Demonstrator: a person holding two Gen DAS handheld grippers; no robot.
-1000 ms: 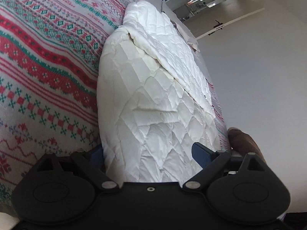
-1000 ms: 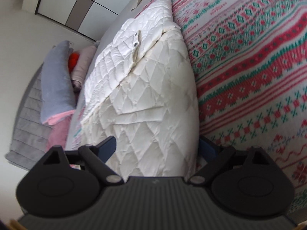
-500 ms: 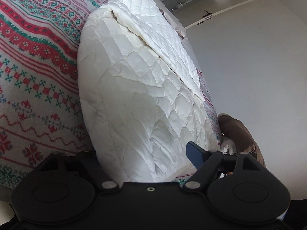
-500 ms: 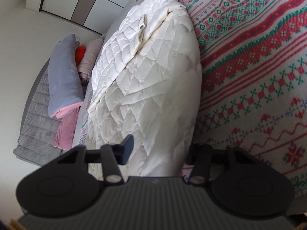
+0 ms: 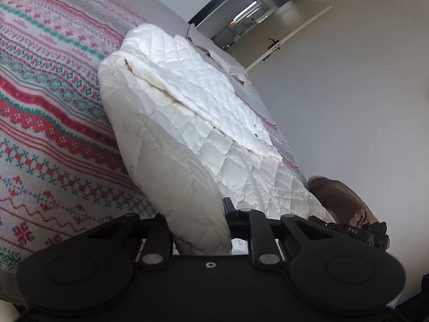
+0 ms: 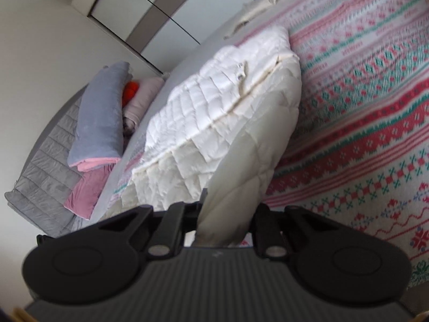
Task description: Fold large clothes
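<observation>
A white quilted jacket (image 5: pixel 187 112) lies partly folded on a bed with a red, green and white patterned blanket (image 5: pixel 40 134). In the left wrist view my left gripper (image 5: pixel 198 225) has its jaws closing on the jacket's near edge, and a thick fold of fabric is pinched between them and lifted. The right wrist view shows the same jacket (image 6: pixel 228 123). There my right gripper (image 6: pixel 228 220) is also closing on a near fold, with the cloth squeezed between its jaws. The pads themselves are hidden by fabric.
The patterned blanket (image 6: pixel 362 134) covers the bed beside the jacket. A grey pillow (image 6: pixel 102 112), a pink cushion (image 6: pixel 85 190) and an orange item (image 6: pixel 131 88) lie at the bed's far side. A brown sleeve (image 5: pixel 340 198) shows by the bed edge. An open doorway (image 5: pixel 254 8) lies beyond.
Both grippers went from wide open around the jacket's near edge to pinched on it. Both have risen and rolled, lifting the near fold off the blanket.
</observation>
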